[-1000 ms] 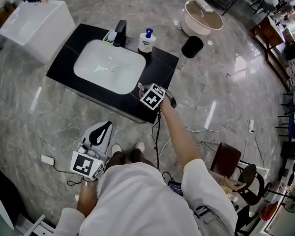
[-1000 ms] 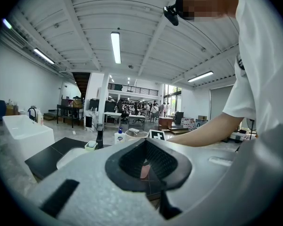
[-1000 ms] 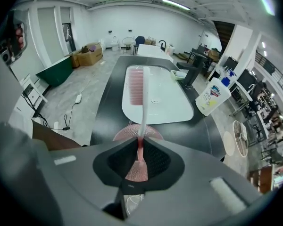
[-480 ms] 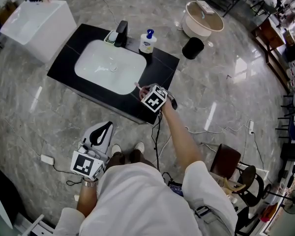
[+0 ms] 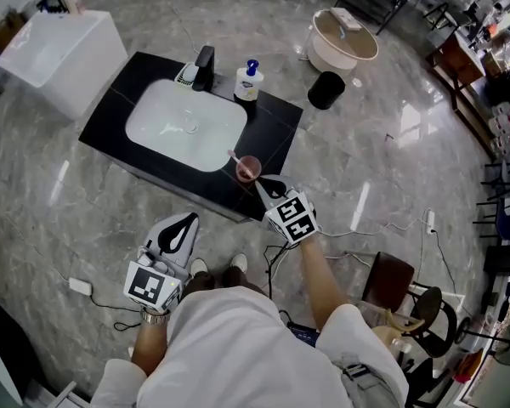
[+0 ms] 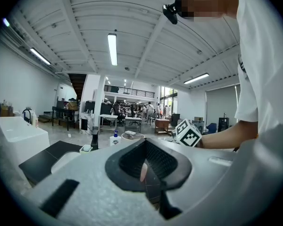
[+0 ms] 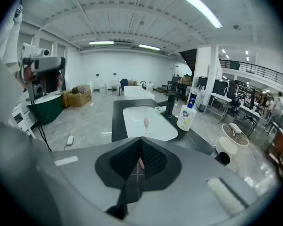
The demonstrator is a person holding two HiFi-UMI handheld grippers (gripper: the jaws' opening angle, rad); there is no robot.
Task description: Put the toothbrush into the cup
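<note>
A pink cup stands on the black counter to the right of the white basin. The pink toothbrush stands in the cup, leaning toward the basin. My right gripper is just short of the cup, near the counter's front edge, jaws together with nothing in them. In the right gripper view the toothbrush rises above my right gripper; the cup is mostly hidden behind the jaws. My left gripper hangs low by the person's left side, shut and empty, also seen as.
A black faucet and a soap bottle stand at the back of the counter. On the floor beyond are a black bin and a round white tub. A white block stands at the left, a chair at the right.
My right gripper held the toothbrush over the counter's right end; the toothbrush now stands in the cup and the gripper has pulled back toward the person, empty. The left gripper stayed put.
</note>
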